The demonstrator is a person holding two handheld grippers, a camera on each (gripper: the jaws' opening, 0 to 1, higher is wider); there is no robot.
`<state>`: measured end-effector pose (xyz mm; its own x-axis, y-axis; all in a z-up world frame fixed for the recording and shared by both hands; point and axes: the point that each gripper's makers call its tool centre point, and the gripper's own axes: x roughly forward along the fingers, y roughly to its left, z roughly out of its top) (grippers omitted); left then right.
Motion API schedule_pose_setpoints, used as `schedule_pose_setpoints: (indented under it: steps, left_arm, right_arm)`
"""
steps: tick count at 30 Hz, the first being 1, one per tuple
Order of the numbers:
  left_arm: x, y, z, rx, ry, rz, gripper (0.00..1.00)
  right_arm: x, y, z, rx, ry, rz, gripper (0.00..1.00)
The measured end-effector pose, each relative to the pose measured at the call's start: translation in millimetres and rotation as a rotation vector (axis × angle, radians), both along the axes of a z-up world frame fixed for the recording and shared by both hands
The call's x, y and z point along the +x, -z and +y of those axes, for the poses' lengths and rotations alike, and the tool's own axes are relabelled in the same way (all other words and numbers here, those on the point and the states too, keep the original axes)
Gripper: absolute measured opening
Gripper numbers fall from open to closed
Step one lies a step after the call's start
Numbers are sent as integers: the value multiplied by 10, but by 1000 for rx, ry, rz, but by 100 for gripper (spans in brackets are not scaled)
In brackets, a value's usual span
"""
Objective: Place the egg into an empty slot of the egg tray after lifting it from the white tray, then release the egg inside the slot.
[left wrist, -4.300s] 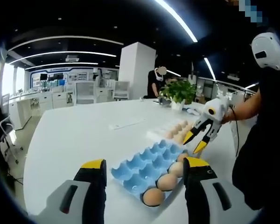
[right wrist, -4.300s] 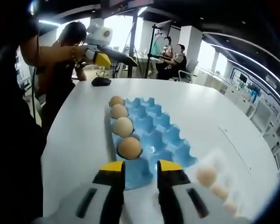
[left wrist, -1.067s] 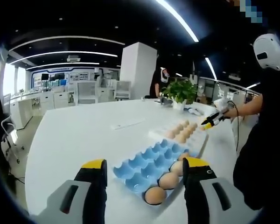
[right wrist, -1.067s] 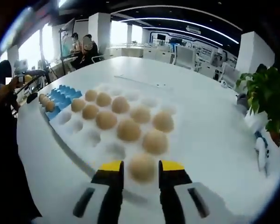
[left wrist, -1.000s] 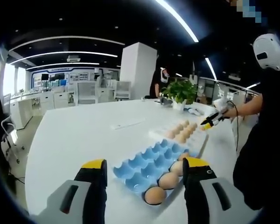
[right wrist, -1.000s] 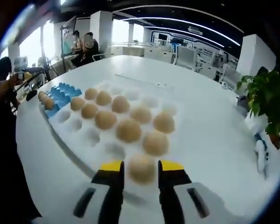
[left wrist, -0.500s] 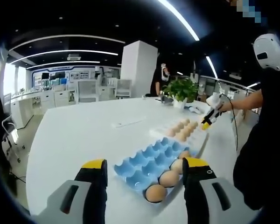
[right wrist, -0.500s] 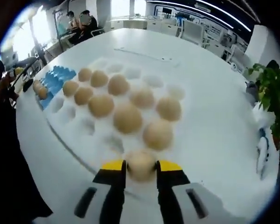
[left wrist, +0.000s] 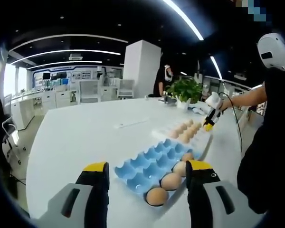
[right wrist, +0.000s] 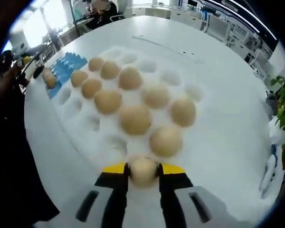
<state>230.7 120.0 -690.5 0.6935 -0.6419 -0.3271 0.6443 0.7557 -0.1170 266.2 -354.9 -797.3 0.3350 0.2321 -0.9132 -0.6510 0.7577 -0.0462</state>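
— Pinching anything, the right gripper [right wrist: 142, 172]?

— Yes: its yellow-tipped jaws press on both sides of a tan egg [right wrist: 143, 171] at the near edge of the white tray [right wrist: 199, 90]. Ten more eggs sit in that tray's hollows, several hollows bare. The picture is blurred.

— And the left gripper [left wrist: 147, 167]?

— Spread wide, holding nothing, above the near end of the blue egg tray [left wrist: 143, 164]. Three brown eggs [left wrist: 156, 196] line that tray's near-right edge; the other slots are bare.

— Any writing or labels?

— None that can be read.

— The surface and room?

— A broad white table [left wrist: 76, 137], carrying both trays side by side. A potted green plant [left wrist: 185, 89] stands at its far end. Around it, an open office: a white pillar [left wrist: 140, 66], white desks and chairs, long ceiling light strips, and people beyond the table.
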Motion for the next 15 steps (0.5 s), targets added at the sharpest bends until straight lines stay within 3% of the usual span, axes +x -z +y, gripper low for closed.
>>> schedule_pose_setpoints:
  steps: [4, 8, 12, 15]
  left_arm:
    - [49, -6, 23, -11, -20, -5, 89]
    - [51, 54, -20, -17, -6, 19, 99]
    - [63, 63, -57, -41, 5, 29, 100]
    - [78, 46, -71, -47, 8, 23, 100]
  right_arm:
    - [-10, -30, 0, 54, 50, -74, 24]
    - [2, -38, -40, 73, 98, -102, 24]
    - [-23, -89, -20, 76, 87, -147, 23]
    - [-2, -196, 5, 122, 118, -201, 23]
